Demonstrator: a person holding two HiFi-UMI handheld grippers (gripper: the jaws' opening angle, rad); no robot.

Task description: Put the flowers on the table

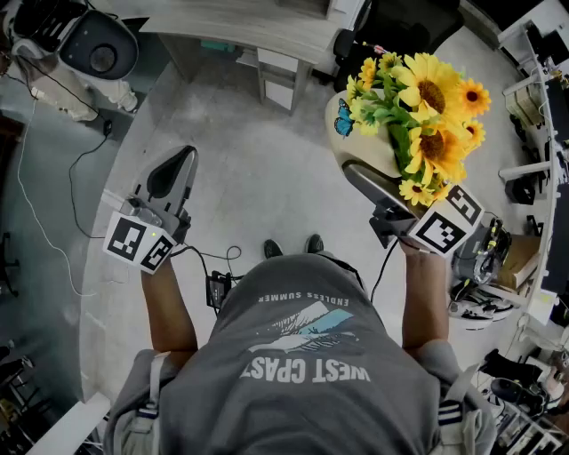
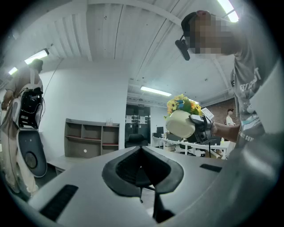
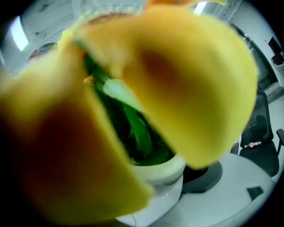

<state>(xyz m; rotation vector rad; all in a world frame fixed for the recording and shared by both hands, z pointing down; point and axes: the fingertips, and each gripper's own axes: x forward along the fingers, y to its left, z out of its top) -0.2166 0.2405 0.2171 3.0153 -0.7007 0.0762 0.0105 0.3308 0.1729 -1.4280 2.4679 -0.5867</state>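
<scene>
Grey floor (image 1: 258, 169), with a pale wooden tabletop (image 1: 258, 27) at its far side. A person in a grey T-shirt (image 1: 302, 355) stands facing it. Yellow flowers (image 1: 427, 107) in a cream pot (image 1: 369, 147) hang in the air at the person's right, short of the tabletop. The right tongs (image 1: 378, 173), spread wide, pinch the pot. The left tongs (image 1: 173, 173) are pressed together, with nothing between them. A blue butterfly (image 1: 344, 120) sits at the pot's rim.

Flowers (image 1: 420, 111) sit in pot (image 1: 366, 140), right side, pot in right gripper (image 1: 378, 171), off the floor (image 1: 267, 169). Left gripper (image 1: 171, 178) well apart, left. Table (image 1: 258, 27) far.
</scene>
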